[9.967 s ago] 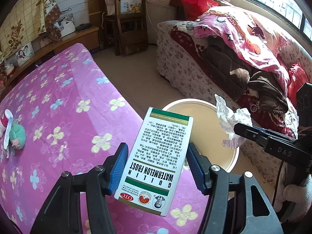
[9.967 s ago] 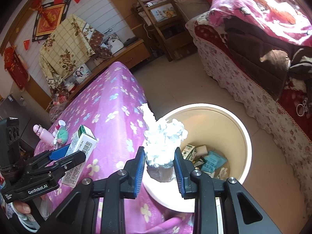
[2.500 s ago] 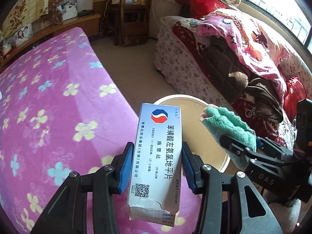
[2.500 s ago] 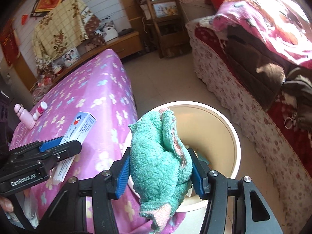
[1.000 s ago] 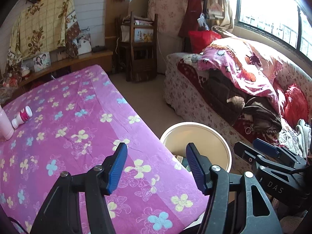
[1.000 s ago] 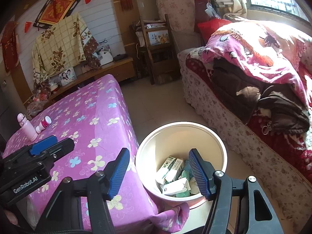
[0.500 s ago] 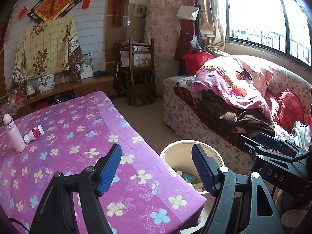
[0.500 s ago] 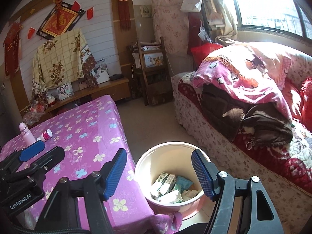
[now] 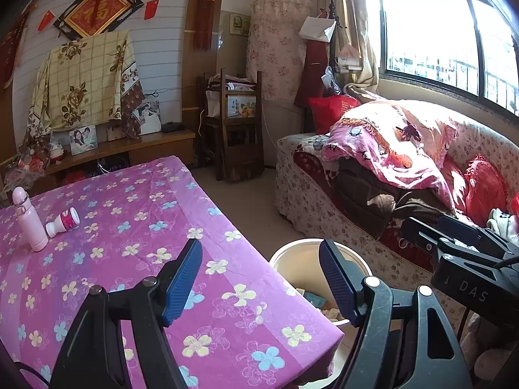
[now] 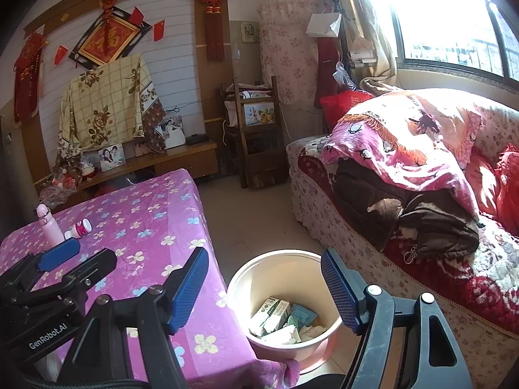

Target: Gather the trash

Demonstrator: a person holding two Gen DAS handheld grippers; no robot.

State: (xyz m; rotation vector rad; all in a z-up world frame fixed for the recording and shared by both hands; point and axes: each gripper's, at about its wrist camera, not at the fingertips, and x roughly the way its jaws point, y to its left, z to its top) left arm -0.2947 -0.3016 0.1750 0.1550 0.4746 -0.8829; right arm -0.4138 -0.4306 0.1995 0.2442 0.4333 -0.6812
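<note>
Your left gripper (image 9: 260,278) is spread wide with nothing between its two blue pads, held above the near corner of the table (image 9: 136,227). Your right gripper (image 10: 264,287) is spread just as wide, also holding nothing, and looks down on the bin (image 10: 259,272).

One cream bin stands on the floor just beside the table's near corner, between the table and the sofa (image 10: 421,227). Inside it you can see two small white-and-green boxes (image 10: 271,314) lying side by side, one teal packet (image 10: 303,314) touching them, and some crumpled white paper (image 10: 292,332) — the trash is in there.

Two things stand on the purple flowered cloth, both at the far left edge: one pink bottle (image 9: 29,220) upright, and one small white-and-pink bottle (image 9: 63,222) lying on its side just beside it.
</note>
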